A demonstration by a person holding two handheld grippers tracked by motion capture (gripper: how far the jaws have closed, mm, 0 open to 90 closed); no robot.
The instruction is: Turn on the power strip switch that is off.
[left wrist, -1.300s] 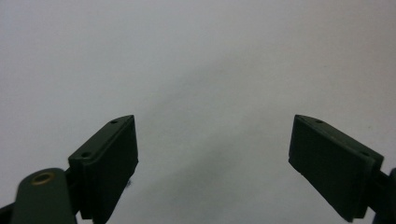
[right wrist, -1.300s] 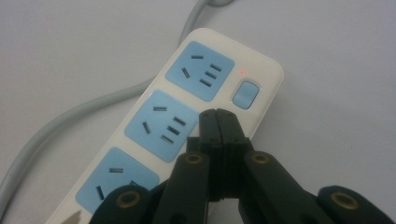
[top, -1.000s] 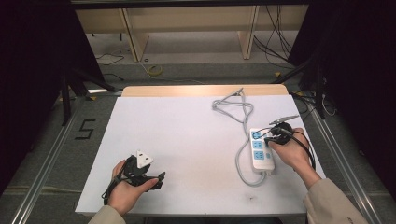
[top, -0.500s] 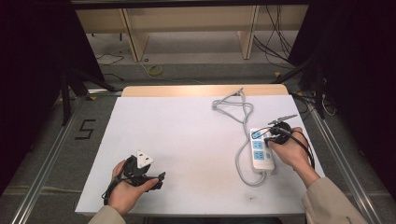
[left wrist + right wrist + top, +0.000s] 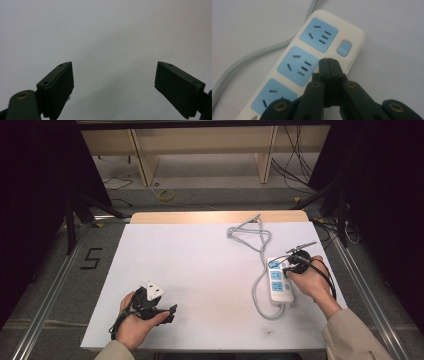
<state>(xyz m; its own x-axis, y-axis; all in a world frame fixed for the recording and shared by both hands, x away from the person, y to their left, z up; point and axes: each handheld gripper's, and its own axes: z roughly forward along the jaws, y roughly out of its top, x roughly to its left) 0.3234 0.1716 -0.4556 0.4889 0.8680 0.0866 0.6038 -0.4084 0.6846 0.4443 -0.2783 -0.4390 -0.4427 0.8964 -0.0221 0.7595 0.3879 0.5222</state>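
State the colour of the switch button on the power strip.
Light blue, matching the socket faces; the switch button on the white power strip shows best in the right gripper view.

I can read one mark: a dark figure 5 (image 5: 91,258) on the grey floor (image 5: 45,285), just off the table's (image 5: 200,270) left edge. Nothing else is legible.

Lab/test rig: white table (image 5: 210,270) betw. black curtains (image 5: 35,195), floor rails (image 5: 45,295), cables (image 5: 295,165)

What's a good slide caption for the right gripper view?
Closed right tool poised over a white power strip, just short of its blue switch.
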